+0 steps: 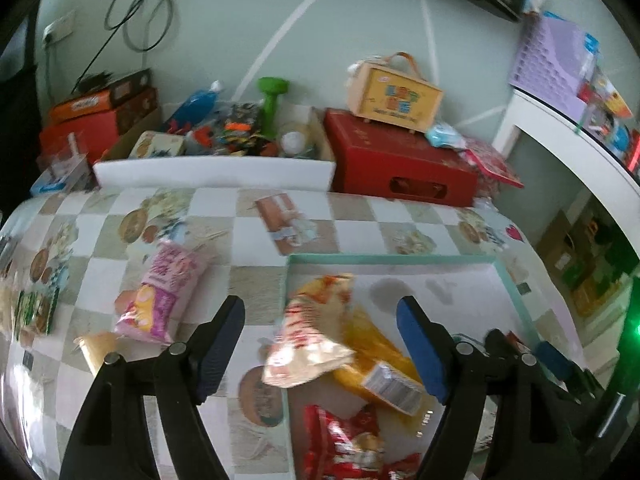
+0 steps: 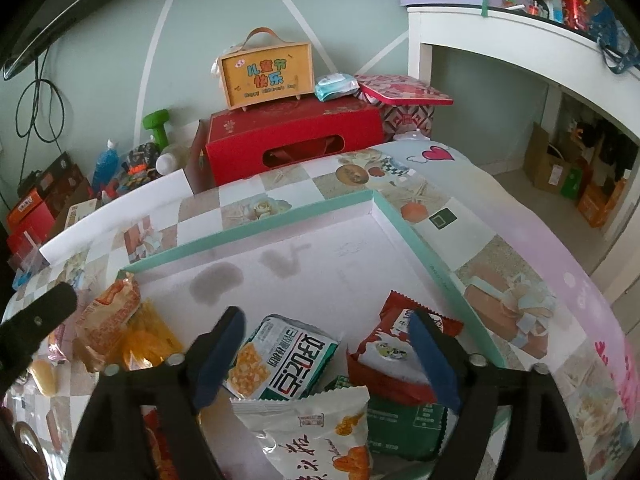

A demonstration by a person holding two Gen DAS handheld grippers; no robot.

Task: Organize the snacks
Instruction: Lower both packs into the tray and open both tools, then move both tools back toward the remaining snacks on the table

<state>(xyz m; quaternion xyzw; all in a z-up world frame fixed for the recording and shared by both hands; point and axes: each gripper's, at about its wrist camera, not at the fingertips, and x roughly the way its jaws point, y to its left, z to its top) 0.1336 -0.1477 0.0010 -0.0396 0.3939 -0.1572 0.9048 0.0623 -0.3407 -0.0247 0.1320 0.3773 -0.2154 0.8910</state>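
The left gripper point(image 1: 320, 344) hangs with its 2 blue-padded jaws spread wide and nothing pinched between them, over the left wall of the shallow white tray with a mint-green rim point(image 1: 400, 258). Below it a beige-and-orange snack bag point(image 1: 312, 332) lies tilted across that wall (half in, half out), partly on a yellow packet point(image 1: 376, 360), with a red foil bag point(image 1: 344, 440) nearer the camera. A pink snack pouch point(image 1: 164, 292) lies outside on the checked tablecloth point(image 1: 256, 244). The right gripper point(image 2: 326, 356) also stands wide apart, gripping nothing, above a green-and-white cracker pack point(image 2: 288, 360), a red-and-white wrapper point(image 2: 388, 356), a dark green packet point(image 2: 404, 420) and a white pouch with orange print point(image 2: 316, 428), all inside the tray.
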